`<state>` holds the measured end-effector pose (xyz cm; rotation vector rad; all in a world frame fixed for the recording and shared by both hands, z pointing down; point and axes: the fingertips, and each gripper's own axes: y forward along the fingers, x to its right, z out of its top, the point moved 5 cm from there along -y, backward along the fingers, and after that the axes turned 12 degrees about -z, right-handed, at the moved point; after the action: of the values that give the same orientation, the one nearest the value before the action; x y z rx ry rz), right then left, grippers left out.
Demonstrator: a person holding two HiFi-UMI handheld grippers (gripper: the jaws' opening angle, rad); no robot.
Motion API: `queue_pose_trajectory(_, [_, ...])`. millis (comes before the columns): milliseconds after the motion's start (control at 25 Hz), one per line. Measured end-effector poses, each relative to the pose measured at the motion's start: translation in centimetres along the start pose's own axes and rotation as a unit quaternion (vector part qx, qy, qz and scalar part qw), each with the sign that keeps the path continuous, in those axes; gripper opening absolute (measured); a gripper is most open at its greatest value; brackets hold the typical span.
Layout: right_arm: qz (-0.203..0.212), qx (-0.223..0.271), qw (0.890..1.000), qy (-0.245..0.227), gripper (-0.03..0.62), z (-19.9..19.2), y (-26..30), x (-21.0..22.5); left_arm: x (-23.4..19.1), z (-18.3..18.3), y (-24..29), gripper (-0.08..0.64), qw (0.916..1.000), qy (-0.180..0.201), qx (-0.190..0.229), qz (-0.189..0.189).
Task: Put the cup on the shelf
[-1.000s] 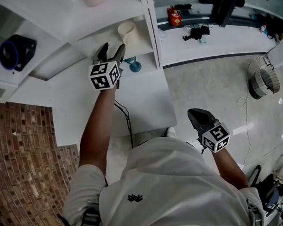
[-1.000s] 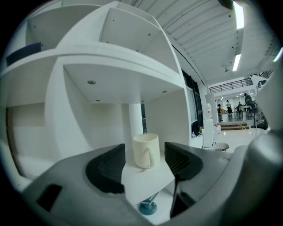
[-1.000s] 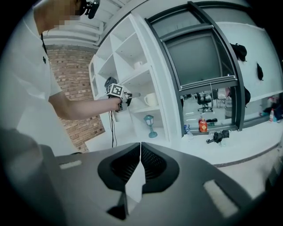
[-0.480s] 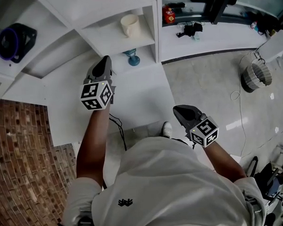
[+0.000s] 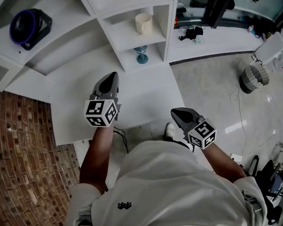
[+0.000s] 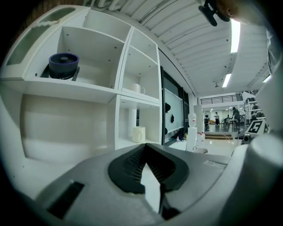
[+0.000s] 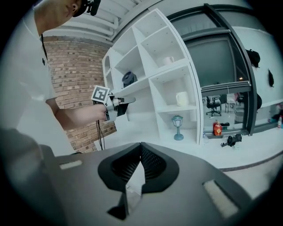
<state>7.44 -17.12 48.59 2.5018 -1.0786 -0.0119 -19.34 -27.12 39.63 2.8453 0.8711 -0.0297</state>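
My left gripper [image 5: 113,77] and right gripper [image 5: 175,112] hold their ribbed black jaws closed and empty. The smooth cream cup [image 5: 143,23] stands inside the white shelf [image 5: 162,21], whose top is cut off.

white shirt [image 5: 181,178], small black emblem [image 5: 124,206], grey left gripper [image 5: 113,76] and right gripper [image 5: 174,112].

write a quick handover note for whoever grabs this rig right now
Tools: left tool shut and empty, over the white table in front of the shelf. The right tool is shut and empty, held low at the person's side.
Things: cup stands upright in a shelf compartment, above the one with the small blue lamp. Neither tool touches it.
Done: cup is on the shelf.
Left: nothing that shows; the job looks finished.
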Motion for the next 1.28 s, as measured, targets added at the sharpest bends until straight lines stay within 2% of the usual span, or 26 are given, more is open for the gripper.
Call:
queue_pose_trajectory(320, [-0.015,0.006,1.000,-0.001,0.014,-0.7,-0.6,-6.2,2.8,-2.3,-7.1,0.006,0.9981,0.000,-0.025,-0.056])
queue_pose_trajectory(720, [-0.035,0.008,0.999,-0.002,0.012,-2.4,-2.6,-12.4,8.0,-6.9,-14.9,0.006,0.9863,0.007,-0.082,-0.143])
queue_pose_trajectory(1280, [-0.044,0.006,0.999,-0.009,0.012,-3.7,-4.6,-17.5,12.5,-10.3,-21.7,0.006,0.9725,-0.008,-0.108,-0.206])
